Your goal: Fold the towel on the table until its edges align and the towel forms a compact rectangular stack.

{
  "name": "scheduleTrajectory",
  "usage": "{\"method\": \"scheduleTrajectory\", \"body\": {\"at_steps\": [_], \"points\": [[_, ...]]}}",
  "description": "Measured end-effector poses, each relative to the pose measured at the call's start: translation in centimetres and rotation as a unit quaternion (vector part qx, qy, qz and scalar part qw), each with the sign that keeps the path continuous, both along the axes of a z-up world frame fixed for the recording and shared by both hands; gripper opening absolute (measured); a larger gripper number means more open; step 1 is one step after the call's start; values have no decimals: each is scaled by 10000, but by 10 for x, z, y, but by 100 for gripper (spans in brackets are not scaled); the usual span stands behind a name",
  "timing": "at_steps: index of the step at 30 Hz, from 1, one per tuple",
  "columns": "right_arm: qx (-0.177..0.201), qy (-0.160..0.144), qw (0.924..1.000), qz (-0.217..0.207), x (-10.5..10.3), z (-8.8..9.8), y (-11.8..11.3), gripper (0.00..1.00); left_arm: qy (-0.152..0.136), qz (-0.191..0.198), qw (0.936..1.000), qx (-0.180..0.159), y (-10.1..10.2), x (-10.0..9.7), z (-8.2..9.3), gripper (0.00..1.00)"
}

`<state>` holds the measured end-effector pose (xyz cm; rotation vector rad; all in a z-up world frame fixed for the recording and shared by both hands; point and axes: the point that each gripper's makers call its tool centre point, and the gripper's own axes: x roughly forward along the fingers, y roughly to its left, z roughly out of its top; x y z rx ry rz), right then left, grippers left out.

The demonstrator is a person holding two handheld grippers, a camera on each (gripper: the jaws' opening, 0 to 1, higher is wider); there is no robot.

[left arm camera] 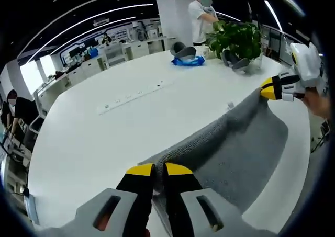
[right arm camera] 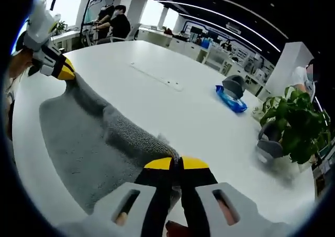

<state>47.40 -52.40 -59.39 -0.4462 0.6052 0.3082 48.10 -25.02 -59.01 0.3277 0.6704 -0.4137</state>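
In the left gripper view, the left gripper (left arm camera: pixel 159 169) pinches one corner of the grey towel (left arm camera: pixel 235 153) between its yellow-tipped jaws, which are closed on the cloth. The towel stretches as a raised ridge across the white table (left arm camera: pixel 94 143) to the right gripper (left arm camera: pixel 268 89), which clamps the far corner at the right edge, with a hand behind it. Further along the table lie a long white power strip (left arm camera: pixel 135 96), a blue packet (left arm camera: pixel 188 61), a potted plant (left arm camera: pixel 236 38) and a person standing behind it.

In the right gripper view, the right gripper (right arm camera: pixel 177 164) is closed on its towel (right arm camera: pixel 84 137) corner, and the left gripper (right arm camera: pixel 65 69) holds the opposite corner at upper left. The towel's lower layer lies flat on the table (right arm camera: pixel 157 106). Here people seated at a far desk (right arm camera: pixel 112 20) also show.
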Motion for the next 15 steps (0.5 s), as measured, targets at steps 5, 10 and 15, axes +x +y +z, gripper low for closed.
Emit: {"method": "scheduleTrajectory", "body": {"at_steps": [5, 10, 15], "points": [[-27, -98, 9999, -63, -1, 3, -3, 10, -209, 72, 9996, 158, 4, 3, 5, 11], [146, -48, 9998, -131, -12, 6, -4, 10, -242, 34, 9997, 54, 1, 4, 8, 14], [309, 102, 9991, -255, -37, 4, -3, 10, -120, -109, 9998, 125, -3, 5, 2, 13]]}}
